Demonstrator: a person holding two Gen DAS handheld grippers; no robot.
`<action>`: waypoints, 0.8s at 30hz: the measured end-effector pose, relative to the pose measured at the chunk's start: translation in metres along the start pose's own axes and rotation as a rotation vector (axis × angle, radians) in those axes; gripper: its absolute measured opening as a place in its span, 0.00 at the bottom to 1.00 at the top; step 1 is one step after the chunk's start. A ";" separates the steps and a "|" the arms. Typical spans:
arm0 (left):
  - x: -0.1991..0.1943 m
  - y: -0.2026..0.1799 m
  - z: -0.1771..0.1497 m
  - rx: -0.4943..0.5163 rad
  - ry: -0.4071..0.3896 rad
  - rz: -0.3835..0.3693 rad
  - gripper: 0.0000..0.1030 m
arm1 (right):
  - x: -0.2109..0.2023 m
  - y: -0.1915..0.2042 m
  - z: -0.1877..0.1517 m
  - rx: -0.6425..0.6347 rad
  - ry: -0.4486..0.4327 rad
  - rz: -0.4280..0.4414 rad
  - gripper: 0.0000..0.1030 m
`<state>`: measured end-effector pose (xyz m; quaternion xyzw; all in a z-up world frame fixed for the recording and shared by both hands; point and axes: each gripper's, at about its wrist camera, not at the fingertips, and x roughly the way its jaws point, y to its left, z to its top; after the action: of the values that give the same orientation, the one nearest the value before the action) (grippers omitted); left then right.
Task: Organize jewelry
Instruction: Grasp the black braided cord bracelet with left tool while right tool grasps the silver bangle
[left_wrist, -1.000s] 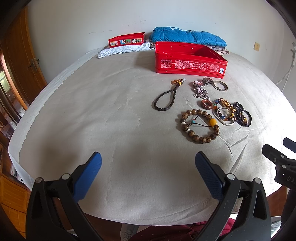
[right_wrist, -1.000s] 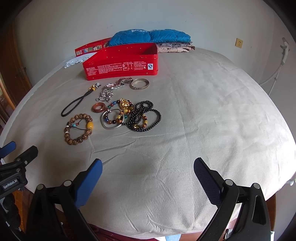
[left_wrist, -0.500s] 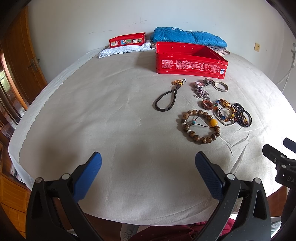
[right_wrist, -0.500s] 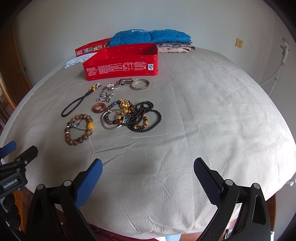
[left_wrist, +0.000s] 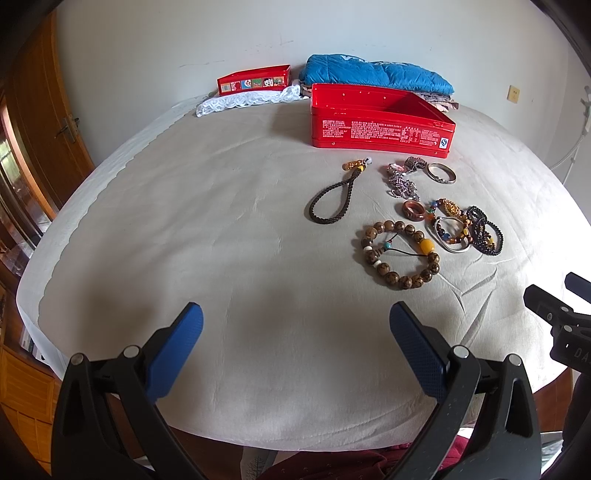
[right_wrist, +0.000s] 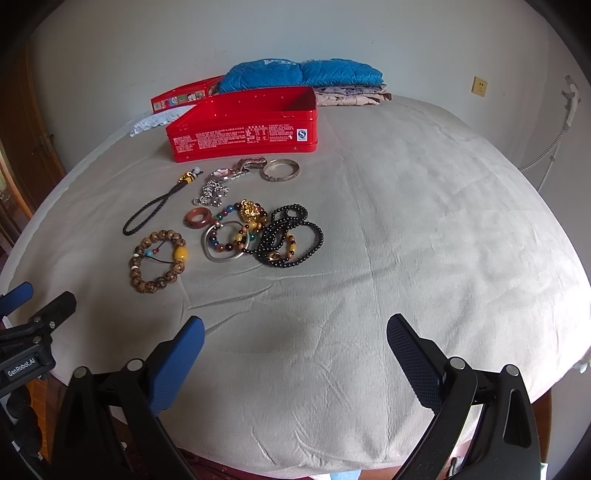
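Several pieces of jewelry lie on a beige cloth in front of an open red tin box (left_wrist: 380, 125) (right_wrist: 243, 127): a wooden bead bracelet (left_wrist: 400, 254) (right_wrist: 159, 260), a dark braided cord (left_wrist: 332, 201) (right_wrist: 149, 214), a reddish ring (left_wrist: 413, 210) (right_wrist: 197, 218), a silver bangle (left_wrist: 441, 172) (right_wrist: 281, 170), a silver chain (left_wrist: 402, 184) (right_wrist: 214, 190), black bead strands (left_wrist: 485, 230) (right_wrist: 290, 236) and a coloured bead bracelet (right_wrist: 236, 236). My left gripper (left_wrist: 293, 328) and right gripper (right_wrist: 295, 336) are open and empty, near the front edge.
A second red box (left_wrist: 255, 79) and white lace (left_wrist: 247, 101) lie at the back left. Folded blue clothing (left_wrist: 373, 74) (right_wrist: 299, 72) sits behind the tin. A wooden door (left_wrist: 40, 122) stands at the left. The round table (right_wrist: 443, 221) drops off at its edges.
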<state>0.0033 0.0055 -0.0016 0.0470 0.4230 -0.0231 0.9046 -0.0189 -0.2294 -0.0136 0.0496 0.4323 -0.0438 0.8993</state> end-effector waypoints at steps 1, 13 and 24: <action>0.000 0.000 0.000 -0.002 0.001 -0.002 0.97 | 0.000 -0.001 0.001 0.000 0.003 0.005 0.96; 0.014 0.023 0.043 -0.034 0.010 -0.045 0.97 | 0.021 -0.016 0.045 0.001 0.061 0.119 0.96; 0.059 -0.007 0.116 0.039 0.037 -0.078 0.97 | 0.059 -0.034 0.124 0.038 0.092 0.186 0.79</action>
<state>0.1286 -0.0139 0.0267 0.0485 0.4405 -0.0659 0.8940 0.1094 -0.2813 0.0152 0.1089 0.4655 0.0341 0.8776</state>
